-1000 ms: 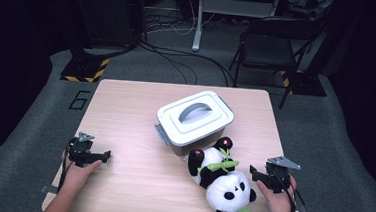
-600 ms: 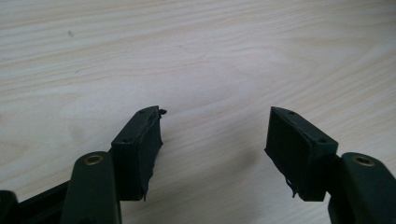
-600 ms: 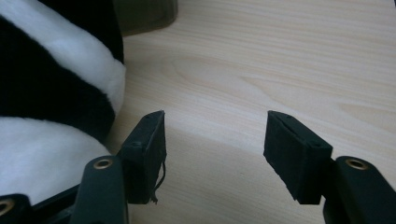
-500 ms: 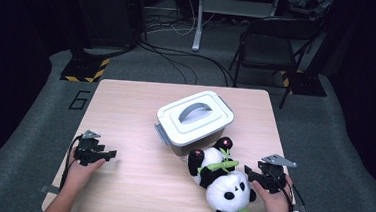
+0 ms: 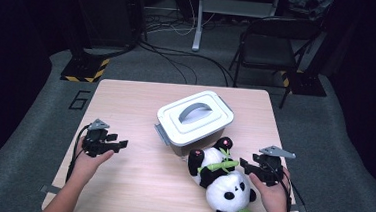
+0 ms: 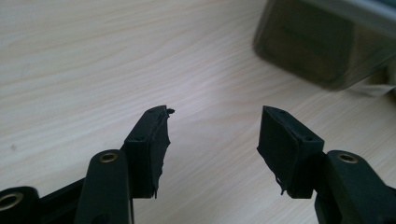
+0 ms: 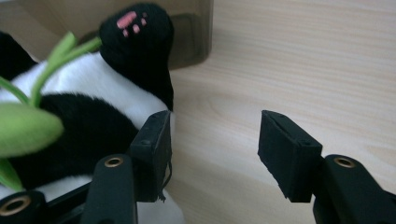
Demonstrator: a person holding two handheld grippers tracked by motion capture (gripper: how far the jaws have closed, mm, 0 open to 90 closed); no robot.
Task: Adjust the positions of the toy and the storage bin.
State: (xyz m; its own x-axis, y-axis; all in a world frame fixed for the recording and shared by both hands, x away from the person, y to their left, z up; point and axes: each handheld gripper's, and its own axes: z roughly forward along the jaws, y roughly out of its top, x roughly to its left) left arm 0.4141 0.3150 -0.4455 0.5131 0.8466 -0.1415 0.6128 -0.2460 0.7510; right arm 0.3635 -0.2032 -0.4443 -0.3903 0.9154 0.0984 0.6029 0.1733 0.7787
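Left gripper (image 5: 121,144) sits over the near-left part of the table (image 5: 126,101), pointing right toward the box (image 5: 195,121). Its jaws have just been closing, but they stand parted with nothing between them; in the left gripper view I see bare wood in the gap (image 6: 212,135) and a corner of the box far right.

Right gripper (image 5: 244,165) is at the near-right, pointing left at the plush panda (image 5: 221,181). Its jaws have also just been closing, with a gap left between them. In the right gripper view (image 7: 212,140) 1 pad sits at the edge of the panda's body and the other is over bare table, so nothing is pinched.

Panda lies on its back near the right front of the table, just beside the box's near side, a green bamboo sprig (image 5: 217,166) across its chest. Box is mid-table, white lid (image 5: 195,115) on, grey handle on top.
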